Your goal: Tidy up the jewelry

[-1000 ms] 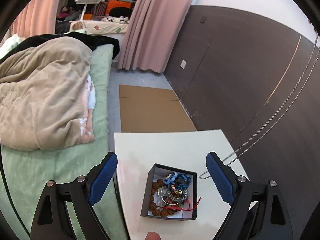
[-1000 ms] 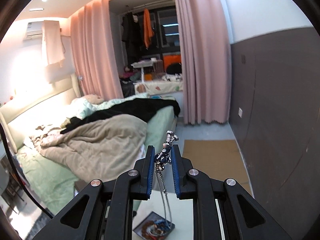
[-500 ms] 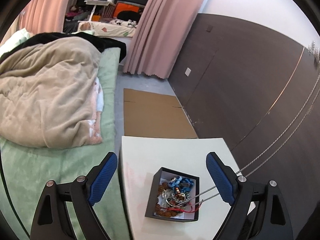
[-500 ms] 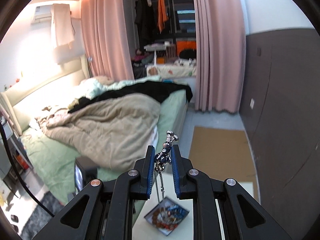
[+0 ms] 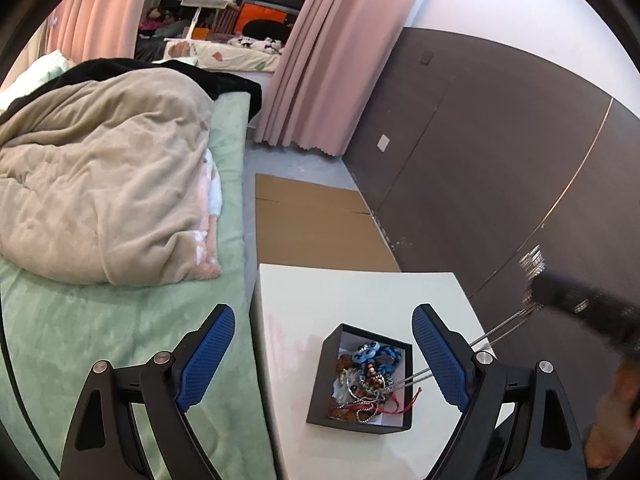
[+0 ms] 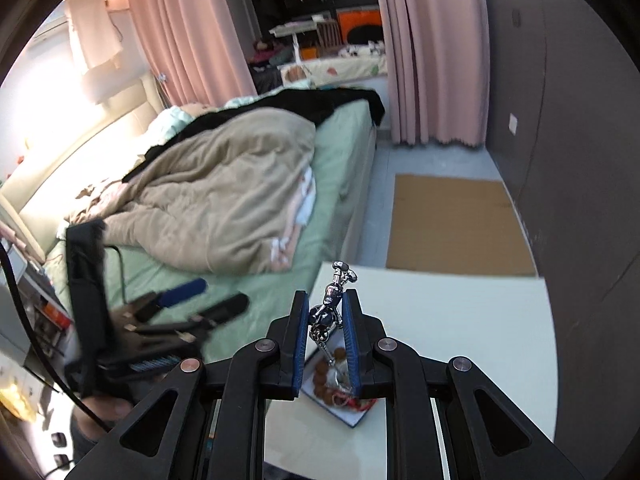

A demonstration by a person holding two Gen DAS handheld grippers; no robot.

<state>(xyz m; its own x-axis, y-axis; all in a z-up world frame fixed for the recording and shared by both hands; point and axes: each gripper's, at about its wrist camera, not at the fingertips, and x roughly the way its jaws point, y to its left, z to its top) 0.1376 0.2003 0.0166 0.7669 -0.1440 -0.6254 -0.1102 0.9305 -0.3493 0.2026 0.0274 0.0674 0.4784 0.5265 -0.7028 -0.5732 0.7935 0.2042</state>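
Observation:
A black jewelry box point(image 5: 362, 380) with a white lining sits on the white table point(image 5: 360, 292). It holds brown beads, blue pieces, silver rings and a red cord. My left gripper point(image 5: 324, 344) is open and empty, just above the box. My right gripper point(image 6: 326, 308) is shut on a silver necklace pendant point(image 6: 334, 300). The necklace chain point(image 5: 472, 346) runs from the right gripper point(image 5: 576, 304), blurred at the right in the left wrist view, down into the box point(image 6: 340, 384).
A bed with a green sheet point(image 5: 100, 340) and beige duvet point(image 5: 100, 184) lies left of the table. Brown cardboard point(image 5: 316, 224) lies on the floor beyond it. A dark wall panel point(image 5: 500, 160) runs along the right. Pink curtains point(image 5: 320, 60) hang at the back.
My right gripper has come down and closer to the table with the pendant, and the chain end now reaches into the box. The left gripper has stayed open over the box.

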